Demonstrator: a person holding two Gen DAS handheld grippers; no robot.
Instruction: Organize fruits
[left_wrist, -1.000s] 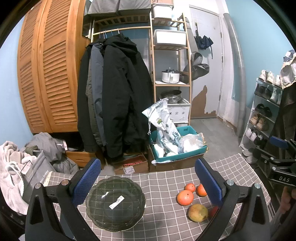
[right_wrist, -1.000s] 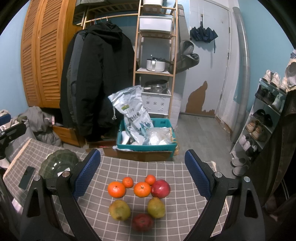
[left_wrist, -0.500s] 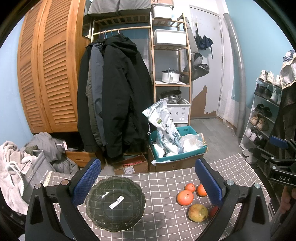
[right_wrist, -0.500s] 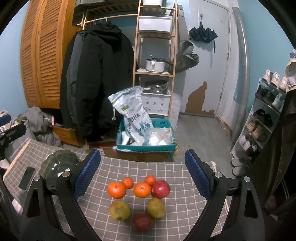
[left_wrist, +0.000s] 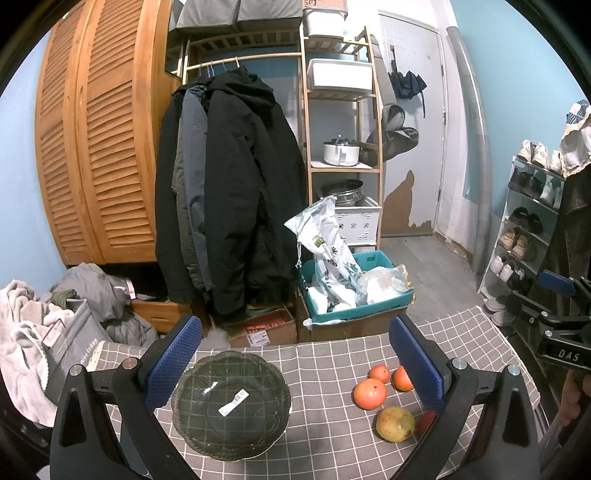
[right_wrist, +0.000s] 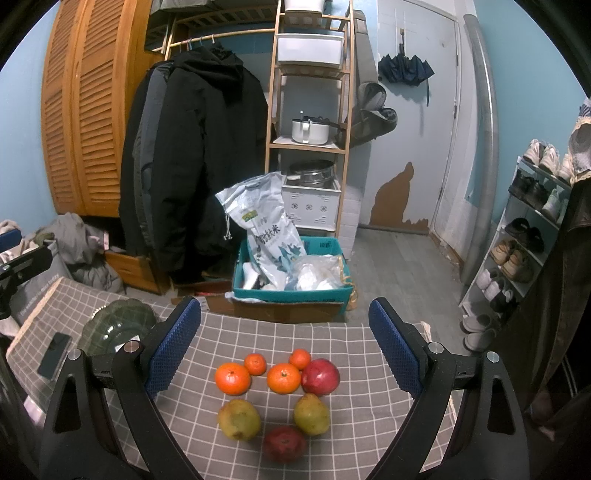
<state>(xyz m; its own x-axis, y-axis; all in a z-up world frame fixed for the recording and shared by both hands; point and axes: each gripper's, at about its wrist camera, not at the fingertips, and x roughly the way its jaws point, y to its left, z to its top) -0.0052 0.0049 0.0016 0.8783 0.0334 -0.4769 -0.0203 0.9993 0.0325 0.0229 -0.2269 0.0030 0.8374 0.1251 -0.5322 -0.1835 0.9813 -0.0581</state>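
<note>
Both grippers, left (left_wrist: 291, 363) and right (right_wrist: 284, 345), gape empty; start by lowering right onto an orange (right_wrist: 232, 377), lower centre, for the bowl (left_wrist: 231, 404).

The counter (right_wrist: 332, 339) wears a grey cloth with a white grid. On it lie four orange oranges (right_wrist: 232, 377), two yellow-green pears (right_wrist: 238, 419), and two red fruits (right_wrist: 320, 376), perhaps apples. The bowl (left_wrist: 231, 404) is dark green glass with a white label. The fingers (right_wrist: 173, 347) have blue dimpled pads.
</note>
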